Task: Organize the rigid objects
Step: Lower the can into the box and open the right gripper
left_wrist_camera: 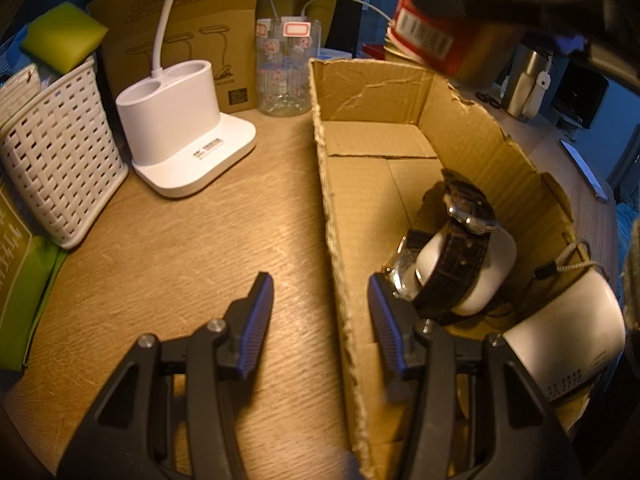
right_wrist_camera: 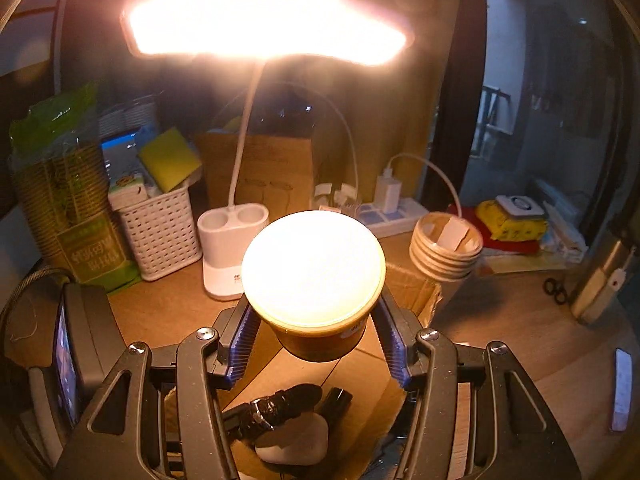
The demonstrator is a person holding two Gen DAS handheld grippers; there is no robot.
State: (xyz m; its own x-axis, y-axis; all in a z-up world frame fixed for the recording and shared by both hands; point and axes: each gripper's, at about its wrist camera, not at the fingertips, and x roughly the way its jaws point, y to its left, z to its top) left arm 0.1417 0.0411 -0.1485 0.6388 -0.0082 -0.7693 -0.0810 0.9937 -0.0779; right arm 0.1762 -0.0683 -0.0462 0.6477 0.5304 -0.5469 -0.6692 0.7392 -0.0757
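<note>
- While my right gripper (right_wrist_camera: 316, 344) hangs above the cardboard box (left_wrist_camera: 400, 92), its jaws are clamped on a tub (right_wrist_camera: 314, 276) with a pale lid, one pad on each side of the tub wall.
- Left wrist view shows the same tub (left_wrist_camera: 436, 36) as red with a barcode, up over the box's far right corner.
- My left gripper (left_wrist_camera: 320, 312) has jaws spread apart, nothing between them; they straddle the box's near left wall, one finger over the counter (left_wrist_camera: 180, 264), the other inside the box.
- Inside the box: a dark-strapped watch (left_wrist_camera: 452, 256) wrapped around a white mouse (left_wrist_camera: 492, 272), and a white rounded device (left_wrist_camera: 568, 336) just beside it near the right wall.
- On the counter left of the box: white lamp base (left_wrist_camera: 184, 128), white woven basket (left_wrist_camera: 60, 160), clear jar (left_wrist_camera: 286, 68).
- Lamp head (right_wrist_camera: 264, 20) glares bright above the tub.
</note>
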